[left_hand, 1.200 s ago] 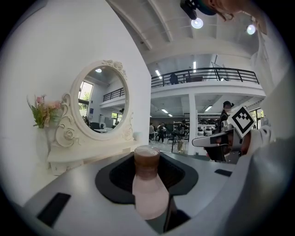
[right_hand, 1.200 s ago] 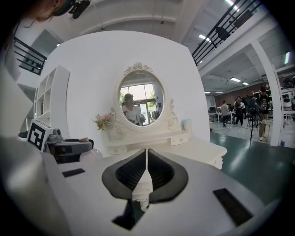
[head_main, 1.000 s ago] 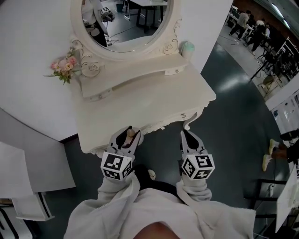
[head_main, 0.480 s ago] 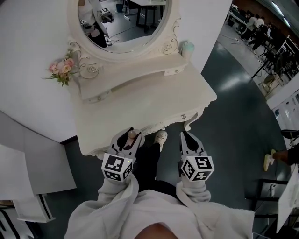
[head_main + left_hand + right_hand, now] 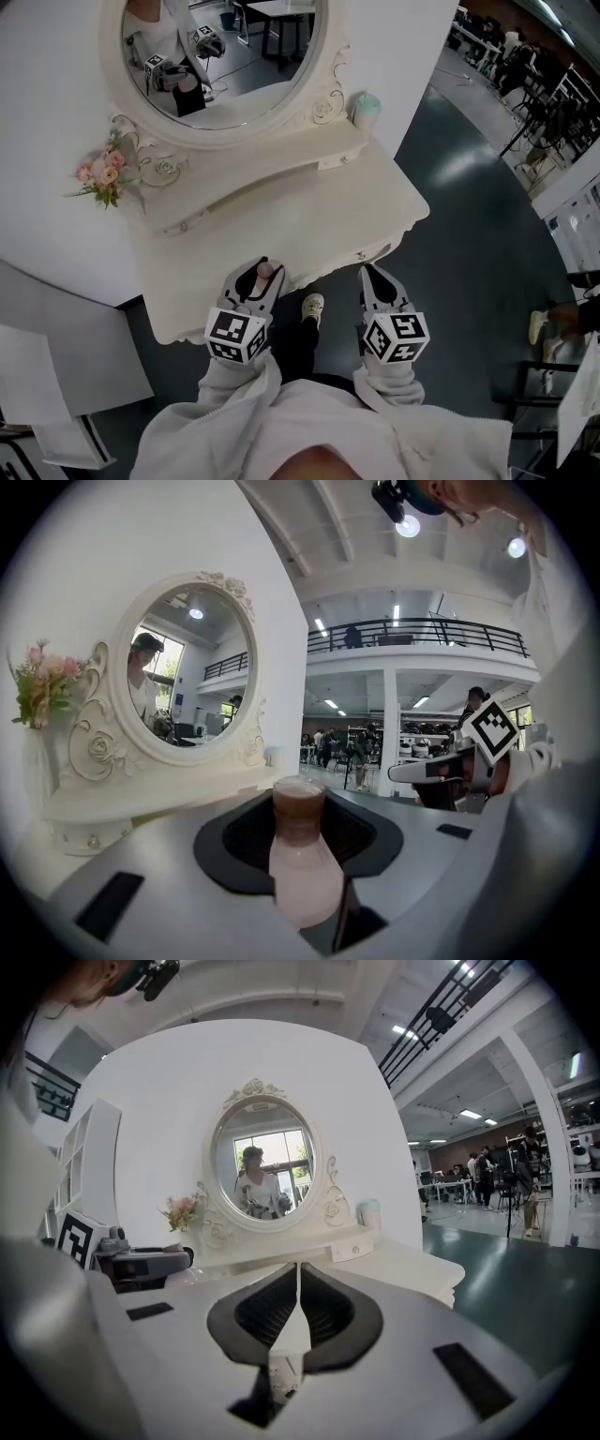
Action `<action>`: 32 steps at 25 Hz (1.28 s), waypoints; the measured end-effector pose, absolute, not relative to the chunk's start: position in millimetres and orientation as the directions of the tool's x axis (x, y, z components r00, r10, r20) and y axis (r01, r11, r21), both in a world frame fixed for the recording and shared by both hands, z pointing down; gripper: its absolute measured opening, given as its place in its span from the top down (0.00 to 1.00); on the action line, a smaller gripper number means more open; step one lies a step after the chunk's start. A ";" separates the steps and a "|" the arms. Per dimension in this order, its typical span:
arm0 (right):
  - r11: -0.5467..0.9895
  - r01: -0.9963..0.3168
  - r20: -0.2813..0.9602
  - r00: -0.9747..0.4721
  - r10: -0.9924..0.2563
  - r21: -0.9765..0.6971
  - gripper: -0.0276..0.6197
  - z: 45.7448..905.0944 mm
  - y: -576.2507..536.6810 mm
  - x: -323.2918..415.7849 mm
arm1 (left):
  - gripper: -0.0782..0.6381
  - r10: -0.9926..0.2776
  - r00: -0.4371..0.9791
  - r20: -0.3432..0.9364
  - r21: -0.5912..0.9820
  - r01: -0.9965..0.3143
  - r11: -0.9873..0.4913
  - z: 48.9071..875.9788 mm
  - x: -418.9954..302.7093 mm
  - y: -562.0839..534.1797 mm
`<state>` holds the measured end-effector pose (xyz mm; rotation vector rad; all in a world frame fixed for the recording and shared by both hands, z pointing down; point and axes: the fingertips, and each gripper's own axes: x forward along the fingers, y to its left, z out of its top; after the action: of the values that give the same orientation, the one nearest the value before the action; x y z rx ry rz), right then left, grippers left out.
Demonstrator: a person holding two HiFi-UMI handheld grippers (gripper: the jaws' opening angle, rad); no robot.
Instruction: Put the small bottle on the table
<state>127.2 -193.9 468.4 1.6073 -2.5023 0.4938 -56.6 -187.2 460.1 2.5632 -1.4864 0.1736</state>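
At the table's (image 5: 309, 211) front edge, head view: left gripper (image 5: 258, 277) carries the small bottle (image 5: 265, 271); right gripper (image 5: 373, 279) waits beside that edge.

Left gripper view: jaws part-open, clamped on the upright bottle.

Right gripper view: jaws closed together, empty.

Advice: carry well inside the table edge, lower level, seat the base flat, then release.
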 end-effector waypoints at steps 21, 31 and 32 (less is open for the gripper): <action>0.358 -0.915 0.288 -0.399 -0.870 -0.187 0.90 449.5 -341.2 155.6 | 0.68 -0.833 0.529 0.162 0.096 -0.849 -0.520 435.0 -23.9 -347.5; 0.361 -0.912 0.329 -0.407 -0.852 -0.194 0.90 467.7 -393.5 165.4 | 0.68 -0.828 0.533 0.174 0.105 -0.846 -0.523 443.4 -8.4 -404.5; 0.366 -0.910 0.333 -0.412 -0.848 -0.193 0.90 469.2 -399.5 165.4 | 0.68 -0.829 0.531 0.174 0.104 -0.847 -0.521 444.2 -7.5 -410.4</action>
<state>165.4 -399.5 469.2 1.5920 -2.4456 0.5210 -7.5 -410.4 444.2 2.5911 -1.4330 0.1523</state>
